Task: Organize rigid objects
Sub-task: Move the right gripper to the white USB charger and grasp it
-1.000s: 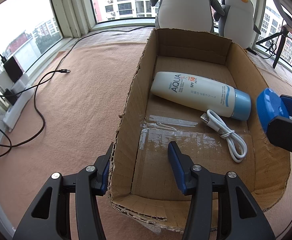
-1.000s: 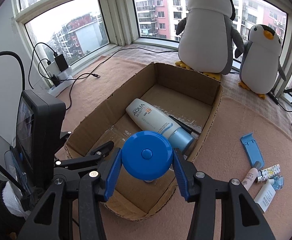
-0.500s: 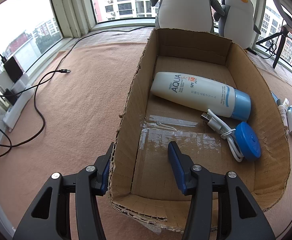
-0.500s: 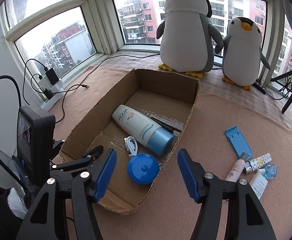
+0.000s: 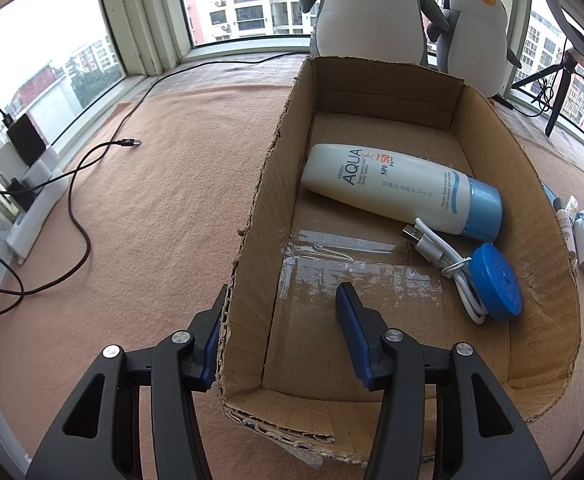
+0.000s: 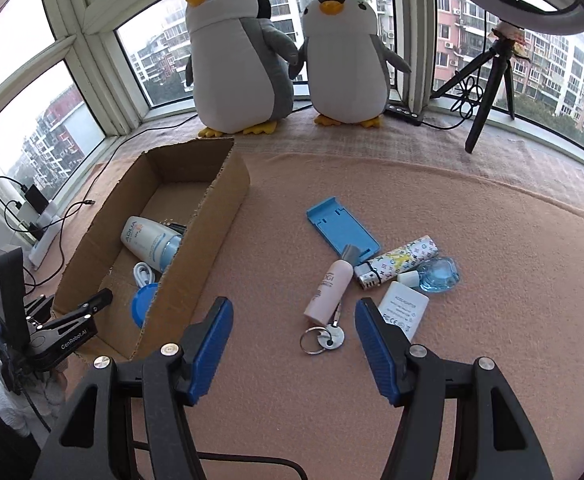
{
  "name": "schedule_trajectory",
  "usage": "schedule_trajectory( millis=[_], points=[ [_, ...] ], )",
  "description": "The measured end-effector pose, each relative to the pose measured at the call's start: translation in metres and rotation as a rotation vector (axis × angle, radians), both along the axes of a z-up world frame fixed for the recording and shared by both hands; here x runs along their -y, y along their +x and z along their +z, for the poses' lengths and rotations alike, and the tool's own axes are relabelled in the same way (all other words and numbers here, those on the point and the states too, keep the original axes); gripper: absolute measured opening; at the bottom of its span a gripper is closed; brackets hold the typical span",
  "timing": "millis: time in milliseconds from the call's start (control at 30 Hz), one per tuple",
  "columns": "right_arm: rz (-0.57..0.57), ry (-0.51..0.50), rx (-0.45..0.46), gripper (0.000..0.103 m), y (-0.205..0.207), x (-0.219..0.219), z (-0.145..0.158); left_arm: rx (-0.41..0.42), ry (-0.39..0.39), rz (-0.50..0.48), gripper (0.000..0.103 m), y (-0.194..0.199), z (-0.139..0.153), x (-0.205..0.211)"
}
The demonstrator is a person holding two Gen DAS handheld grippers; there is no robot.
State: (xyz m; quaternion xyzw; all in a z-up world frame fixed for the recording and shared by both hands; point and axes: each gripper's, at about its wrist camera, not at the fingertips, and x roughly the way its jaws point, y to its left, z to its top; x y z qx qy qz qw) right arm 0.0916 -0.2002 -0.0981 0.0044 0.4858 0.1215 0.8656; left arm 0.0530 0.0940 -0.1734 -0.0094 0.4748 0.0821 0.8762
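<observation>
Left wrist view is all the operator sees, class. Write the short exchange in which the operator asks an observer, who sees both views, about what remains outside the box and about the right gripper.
Operator: I can only see a few items past the box. What else is out there?
Observer: A blue stand lies flat on the cloth, beyond the small items.
Operator: Is the right gripper holding anything?
Observer: No, it is open and empty, with a key ring on the cloth just ahead of it.
</observation>
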Motion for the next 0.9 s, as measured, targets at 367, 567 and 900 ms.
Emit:
schedule_trajectory(
  millis=[367,567,900],
  points=[
    [-0.166,0.034,-0.114,0.059,0.029,0.047,-0.029,0.000,-0.001,0.000,0.050,0.000,0.000,0.000],
    [-0.184,0.049,-0.168,0.054,0.037,0.047,-0.049,0.000,0.000,0.000,0.050,0.000,0.000,0.000],
    [-0.165,-0.004,-0.195,0.039,0.048,0.045,-0.063,0.000,0.000,0.000,0.050,0.000,0.000,0.000]
  ],
)
